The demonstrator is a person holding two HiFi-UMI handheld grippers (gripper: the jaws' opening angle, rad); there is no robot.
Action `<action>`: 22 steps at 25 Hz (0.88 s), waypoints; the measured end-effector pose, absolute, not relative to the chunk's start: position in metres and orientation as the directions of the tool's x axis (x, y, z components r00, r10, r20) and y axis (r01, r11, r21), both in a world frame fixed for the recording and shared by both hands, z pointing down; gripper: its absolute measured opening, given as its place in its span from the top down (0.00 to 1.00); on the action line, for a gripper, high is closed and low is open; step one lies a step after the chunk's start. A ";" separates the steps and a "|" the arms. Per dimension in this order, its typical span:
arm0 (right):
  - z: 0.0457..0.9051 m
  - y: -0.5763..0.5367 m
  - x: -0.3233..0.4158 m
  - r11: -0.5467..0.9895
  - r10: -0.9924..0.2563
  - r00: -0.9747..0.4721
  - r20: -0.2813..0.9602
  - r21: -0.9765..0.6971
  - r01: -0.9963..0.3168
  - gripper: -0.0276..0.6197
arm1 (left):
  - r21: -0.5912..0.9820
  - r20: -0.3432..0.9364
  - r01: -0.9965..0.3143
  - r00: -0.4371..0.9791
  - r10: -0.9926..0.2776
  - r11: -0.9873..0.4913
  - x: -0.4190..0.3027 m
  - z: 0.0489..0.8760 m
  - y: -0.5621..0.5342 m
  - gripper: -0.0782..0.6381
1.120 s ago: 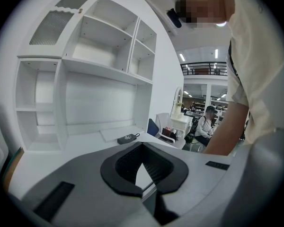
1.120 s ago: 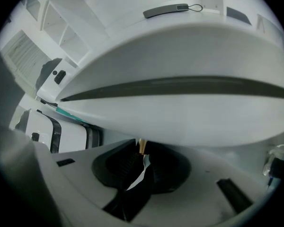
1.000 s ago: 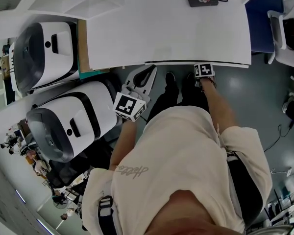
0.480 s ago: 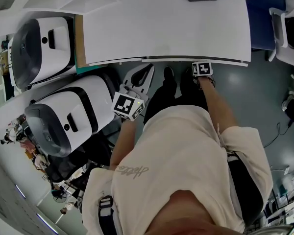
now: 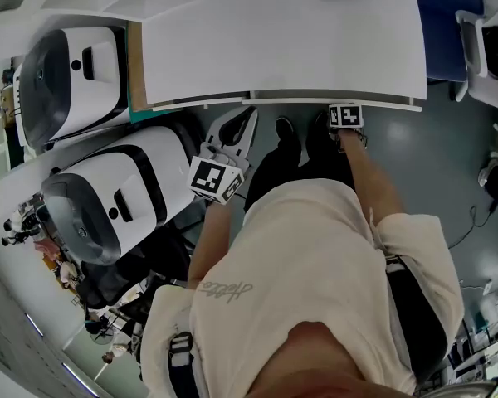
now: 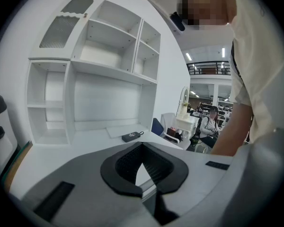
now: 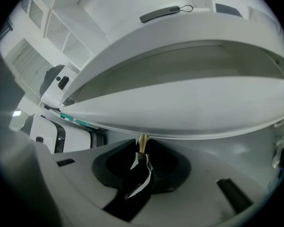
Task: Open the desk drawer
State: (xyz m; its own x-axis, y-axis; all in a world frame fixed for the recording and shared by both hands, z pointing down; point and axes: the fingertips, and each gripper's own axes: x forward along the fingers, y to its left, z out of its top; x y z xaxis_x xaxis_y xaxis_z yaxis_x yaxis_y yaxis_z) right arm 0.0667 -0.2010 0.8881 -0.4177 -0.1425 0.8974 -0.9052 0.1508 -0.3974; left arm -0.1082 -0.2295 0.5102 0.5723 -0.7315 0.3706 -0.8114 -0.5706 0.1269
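Further out than a second ago, drawer front (image 5: pixel 332 100), a slightly broader band beyond the edge of the desk (image 5: pixel 282 48), though only by a little, and with the head view itself shifted. Right gripper (image 7: pixel 142 148) at the same place on that front, marker cube tucked against the lip. Reads as a pull begun and not finished: opening under way, most of the travel probably still to come.

Grips a small brass-coloured knob (image 7: pixel 142 140) under the lower edge of the front, with jaws closed tight on its stem and a pad on either side. Calls, by judgement, for a straight draw toward the body, so that the short knob does not slip from the pads.

No work on the other side. Left gripper (image 5: pixel 251 116) held just off the desk's front edge, left of the drawer and touching nothing, with jaws brought together at the tips and nothing between them.

As for what holds what:
- **Drawer:** only a shallow grey slit (image 7: pixel 180 63) between desktop and front, seemingly the inside. No contents to be made out in it.
- **Shelf unit (image 6: pixel 99 65):** at the back of the desk, with open compartments, all bare as far as the left gripper view shows.
- **Desktop:** in front of the unit, a dark flat case (image 6: pixel 131 136) with a cord loop — well apart from both grippers.
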 end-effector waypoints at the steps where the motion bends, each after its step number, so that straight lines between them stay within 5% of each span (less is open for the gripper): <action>1: 0.888 -0.200 0.067 0.145 -0.149 -0.421 0.895 -0.401 -0.904 0.81 | 0.125 0.367 -0.813 0.571 -0.734 -0.569 -0.111 0.509 -0.228 0.89; 22: 0.887 -0.105 0.066 0.100 -0.139 -0.288 0.947 -0.276 -0.956 0.81 | 0.156 0.326 -0.733 0.671 -0.666 -0.662 -0.179 0.506 -0.157 0.89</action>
